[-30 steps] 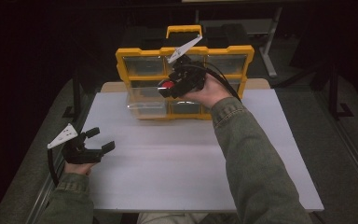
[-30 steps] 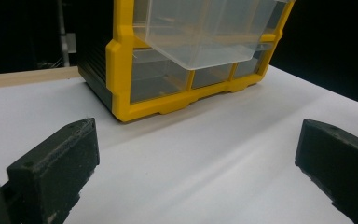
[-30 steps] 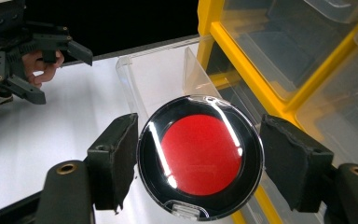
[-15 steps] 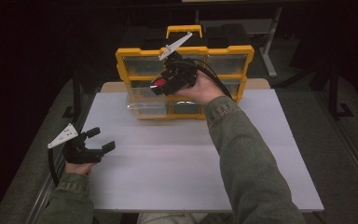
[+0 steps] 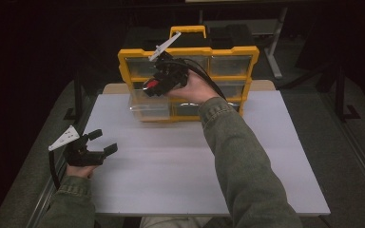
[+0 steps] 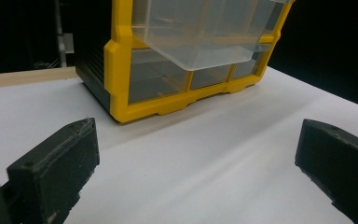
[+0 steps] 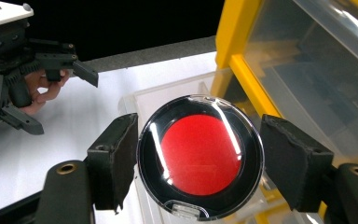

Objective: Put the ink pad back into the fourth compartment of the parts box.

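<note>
A round black case with a red centre (image 7: 200, 154) is clamped between the two pads of my right gripper (image 7: 198, 161). In the high view that gripper (image 5: 150, 88) hovers with the case (image 5: 153, 85) in front of a yellow drawer organiser (image 5: 188, 52). A clear drawer (image 5: 148, 108) is pulled out at the organiser's lower left, just under the case. The drawer's rim (image 7: 168, 91) shows behind the case. My left gripper (image 5: 105, 141) rests low over the white table near its left edge. Its jaws stand wide apart and hold nothing (image 6: 196, 154), facing the organiser (image 6: 119, 70) and the drawer (image 6: 205, 46).
The white tabletop (image 5: 180, 175) stretches bare between the organiser and the front edge. A strip of wooden board (image 6: 23, 77) lies behind it on the left. Dark floor and metal stand legs (image 5: 275, 42) surround the table. The other drawers in the organiser look pushed in.
My right gripper has carried the round case leftward along the organiser's front, to above the pulled-out drawer. The left gripper has stayed put.
</note>
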`<state>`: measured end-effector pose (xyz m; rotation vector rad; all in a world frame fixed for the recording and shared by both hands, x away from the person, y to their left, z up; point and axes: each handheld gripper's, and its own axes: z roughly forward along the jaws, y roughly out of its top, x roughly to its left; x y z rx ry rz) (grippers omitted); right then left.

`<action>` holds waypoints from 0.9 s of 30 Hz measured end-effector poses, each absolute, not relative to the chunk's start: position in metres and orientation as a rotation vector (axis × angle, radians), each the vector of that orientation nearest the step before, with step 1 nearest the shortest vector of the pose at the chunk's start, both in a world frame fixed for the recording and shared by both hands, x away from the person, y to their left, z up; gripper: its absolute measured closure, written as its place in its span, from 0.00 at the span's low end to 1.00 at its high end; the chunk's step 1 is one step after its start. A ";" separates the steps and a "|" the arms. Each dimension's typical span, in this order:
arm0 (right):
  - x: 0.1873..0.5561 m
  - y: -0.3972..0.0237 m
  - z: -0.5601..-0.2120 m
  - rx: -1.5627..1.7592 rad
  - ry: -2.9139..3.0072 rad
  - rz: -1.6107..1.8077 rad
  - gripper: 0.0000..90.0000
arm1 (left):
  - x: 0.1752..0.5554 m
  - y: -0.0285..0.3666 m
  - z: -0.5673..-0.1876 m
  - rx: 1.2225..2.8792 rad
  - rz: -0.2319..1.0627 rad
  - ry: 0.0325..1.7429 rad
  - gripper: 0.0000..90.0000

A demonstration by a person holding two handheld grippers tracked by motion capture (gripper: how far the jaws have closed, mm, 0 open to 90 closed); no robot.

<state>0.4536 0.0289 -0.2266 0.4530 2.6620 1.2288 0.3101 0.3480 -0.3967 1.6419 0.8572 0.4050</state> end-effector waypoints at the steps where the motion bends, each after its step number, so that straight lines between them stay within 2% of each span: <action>1: 0.454 0.034 -0.227 0.436 2.669 1.232 0.32 | 0.310 0.348 -0.397 1.641 0.404 0.858 0.00; 13: 0.456 0.062 -0.238 0.375 2.724 1.215 0.32 | 0.310 0.347 -0.397 1.647 0.394 0.849 0.00; 24: 0.461 0.066 -0.243 0.405 2.724 1.192 0.32 | 0.310 0.346 -0.398 1.650 0.389 0.851 0.00; 27: 0.461 0.064 -0.243 0.433 2.704 1.194 0.23 | 0.310 0.347 -0.398 1.650 0.389 0.851 0.00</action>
